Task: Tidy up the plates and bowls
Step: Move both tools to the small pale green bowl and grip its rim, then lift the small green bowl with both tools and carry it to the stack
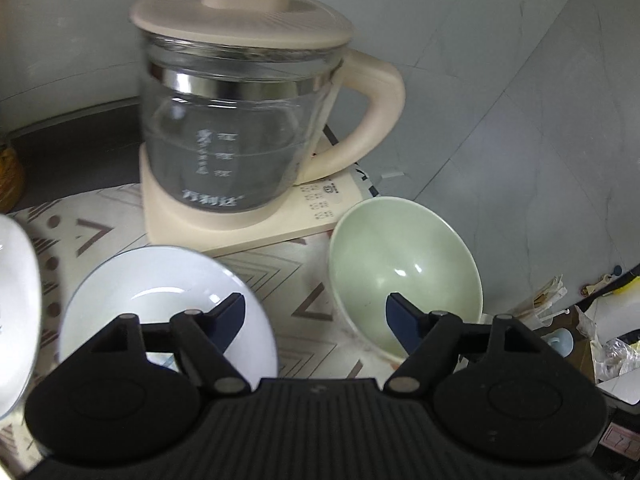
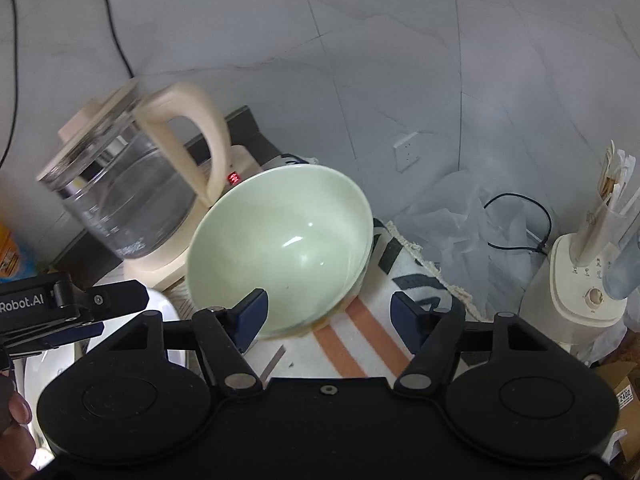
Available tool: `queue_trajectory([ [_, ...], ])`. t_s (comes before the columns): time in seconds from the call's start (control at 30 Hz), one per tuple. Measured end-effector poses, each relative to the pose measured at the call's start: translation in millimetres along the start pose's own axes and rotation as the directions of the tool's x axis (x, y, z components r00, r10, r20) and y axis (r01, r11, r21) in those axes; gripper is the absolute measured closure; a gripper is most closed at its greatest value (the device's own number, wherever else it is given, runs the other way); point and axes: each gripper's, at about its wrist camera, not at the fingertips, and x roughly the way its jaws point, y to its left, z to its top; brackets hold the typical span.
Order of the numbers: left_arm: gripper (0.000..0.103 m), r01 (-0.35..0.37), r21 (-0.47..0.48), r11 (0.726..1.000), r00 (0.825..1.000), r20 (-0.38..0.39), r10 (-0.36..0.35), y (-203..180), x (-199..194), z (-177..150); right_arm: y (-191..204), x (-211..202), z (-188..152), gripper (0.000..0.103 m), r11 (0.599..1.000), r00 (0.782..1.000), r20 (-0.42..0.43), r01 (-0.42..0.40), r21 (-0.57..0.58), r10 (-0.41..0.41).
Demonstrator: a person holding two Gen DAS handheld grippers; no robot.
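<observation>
The left gripper (image 1: 316, 312) stands open over the patterned cloth (image 1: 280, 276), with bare cloth in the gap between its 2 blue pads. Its left pad overlaps the white plate (image 1: 160, 280) and its right pad overlaps the pale green bowl (image 1: 404, 264) in the left wrist view, but whether either pad touches cannot be told. A 2nd white dish (image 1: 16, 300) shows at the left edge, only partly in view.

The right gripper (image 2: 328, 312) is also open, nothing pressed between its pads. The green bowl (image 2: 280, 248) sits tilted just ahead, its near rim at the left pad (contact cannot be told), while the right pad hangs over the striped cloth (image 2: 360, 336), apart from the bowl.

Right behind both dishes stands a glass electric kettle (image 1: 240, 120) with a cream lid and handle on its cream base (image 1: 248, 232); the bowl's far rim lies just beside that base, so the kettle crowds the back of the work area. A red display (image 2: 233, 178) glows on the base.

In the right wrist view the left gripper's black body (image 2: 60, 308) comes in from the left, over the white plate (image 2: 160, 304). To the right, off the cloth, are crumpled clear plastic (image 2: 448, 208), a black cable (image 2: 520, 220) and a cream appliance (image 2: 576, 288) holding paper-wrapped sticks. A wall socket (image 2: 408, 152) sits on the grey tiled wall.
</observation>
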Motion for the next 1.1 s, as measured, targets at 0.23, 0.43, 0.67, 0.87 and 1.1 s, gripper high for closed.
queue_trajectory([
  [0.23,0.036,0.029,0.021,0.999,0.999,-0.04,-0.028,-10.9,27.8,8.6,-2.2,17.1,6.9,0.043,0.999,0.999,-0.022,0.026,0.025,-0.026],
  [0.43,0.062,0.04,0.004,0.999,0.995,-0.088,-0.039,-13.4,50.4,8.1,-5.0,31.1,8.7,0.056,0.998,0.998,-0.058,0.035,0.05,-0.032],
  [0.67,0.083,0.021,-0.04,0.999,0.993,-0.118,-0.025,-14.4,64.8,3.7,-7.1,43.2,7.1,0.067,0.996,0.995,-0.092,0.054,0.069,-0.047],
  [0.87,0.089,0.014,-0.037,0.999,0.994,-0.109,-0.017,-14.0,57.5,4.0,-1.5,44.7,5.0,0.078,0.997,0.995,-0.071,0.071,0.043,-0.068],
  [1.1,0.089,0.011,-0.04,0.999,0.998,-0.065,-0.013,-12.8,31.3,1.4,-0.1,29.5,3.0,0.078,0.999,0.998,-0.044,0.04,0.028,-0.038],
])
